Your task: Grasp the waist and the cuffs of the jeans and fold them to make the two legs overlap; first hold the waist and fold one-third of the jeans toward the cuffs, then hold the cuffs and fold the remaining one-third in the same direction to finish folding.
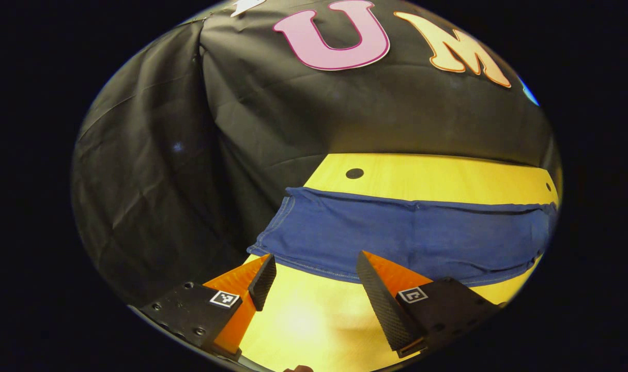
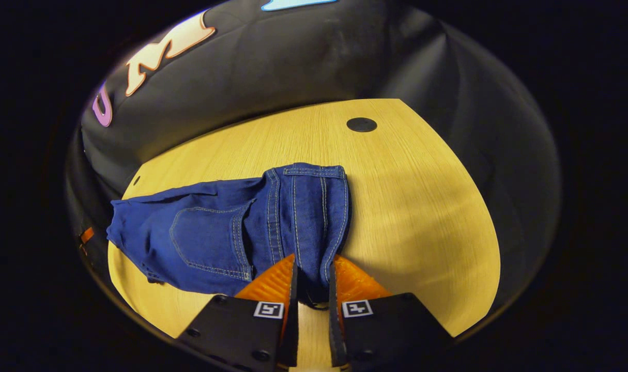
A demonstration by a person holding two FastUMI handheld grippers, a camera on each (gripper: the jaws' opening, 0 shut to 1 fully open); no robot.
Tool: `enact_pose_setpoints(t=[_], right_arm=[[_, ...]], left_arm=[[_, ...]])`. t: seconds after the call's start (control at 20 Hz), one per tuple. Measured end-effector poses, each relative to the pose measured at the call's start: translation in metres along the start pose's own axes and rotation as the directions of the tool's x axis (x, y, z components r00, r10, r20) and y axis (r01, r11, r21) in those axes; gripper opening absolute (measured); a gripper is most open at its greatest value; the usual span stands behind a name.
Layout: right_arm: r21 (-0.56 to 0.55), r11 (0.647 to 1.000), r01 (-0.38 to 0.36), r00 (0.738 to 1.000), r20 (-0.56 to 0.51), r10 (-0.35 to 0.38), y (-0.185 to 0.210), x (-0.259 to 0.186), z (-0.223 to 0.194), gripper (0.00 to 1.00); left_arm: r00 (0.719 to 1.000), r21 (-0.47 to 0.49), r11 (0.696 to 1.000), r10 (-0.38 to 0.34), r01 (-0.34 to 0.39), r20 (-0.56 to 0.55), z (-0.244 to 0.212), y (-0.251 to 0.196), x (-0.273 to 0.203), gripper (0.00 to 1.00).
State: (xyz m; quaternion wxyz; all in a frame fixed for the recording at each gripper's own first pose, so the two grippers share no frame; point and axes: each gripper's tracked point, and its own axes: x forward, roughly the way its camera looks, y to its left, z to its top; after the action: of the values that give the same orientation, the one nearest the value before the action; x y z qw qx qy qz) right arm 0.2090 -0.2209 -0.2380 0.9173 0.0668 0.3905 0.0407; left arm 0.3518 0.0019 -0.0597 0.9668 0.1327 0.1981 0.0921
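Blue jeans lie in a wide band across the yellow wooden table. My left gripper is open at their near stitched edge, one fingertip at the cloth's left corner, nothing between the fingers. In the right gripper view the jeans show a back pocket at the left, and a stitched end stands bunched up in the middle. My right gripper is shut on that bunched denim, both fingers pressing it just above the table. A bit of the other gripper peeks past the jeans' far left end.
The black cloth wall hangs close behind and around the table. A round dark hole sits in the tabletop behind the jeans, also seen as a hole in the right gripper view. Bare wood lies to the right of the right gripper.
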Motion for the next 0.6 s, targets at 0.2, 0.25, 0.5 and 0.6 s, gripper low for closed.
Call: enact_pose_setpoints(t=[0.2, 0.25, 0.5, 0.6], right_arm=[[-0.015, 0.999, 0.03, 0.999, 0.025, -0.03, -0.002, 0.001, 0.005, 0.14], [-0.01, 0.999, 0.041, 0.999, 0.018, -0.041, -0.002, 0.001, 0.004, 0.12], [-0.098, 0.979, 0.181, 0.983, 0.053, -0.176, -0.014, -0.01, 0.013, 0.07], [-0.127, 0.951, 0.283, 0.958, 0.079, -0.275, -0.019, -0.014, 0.017, 0.07]], left_arm=[[0.999, -0.007, 0.999, -0.037, 0.037, -0.005, -0.001, -0.004, -0.001, 0.95], [0.999, -0.01, 0.999, -0.047, 0.047, -0.006, -0.002, -0.004, 0.0, 0.95], [0.996, -0.015, 0.996, -0.085, 0.085, -0.005, 0.001, -0.006, -0.002, 0.96], [0.994, -0.025, 0.994, -0.11, 0.11, -0.004, -0.001, -0.007, -0.004, 0.95]])
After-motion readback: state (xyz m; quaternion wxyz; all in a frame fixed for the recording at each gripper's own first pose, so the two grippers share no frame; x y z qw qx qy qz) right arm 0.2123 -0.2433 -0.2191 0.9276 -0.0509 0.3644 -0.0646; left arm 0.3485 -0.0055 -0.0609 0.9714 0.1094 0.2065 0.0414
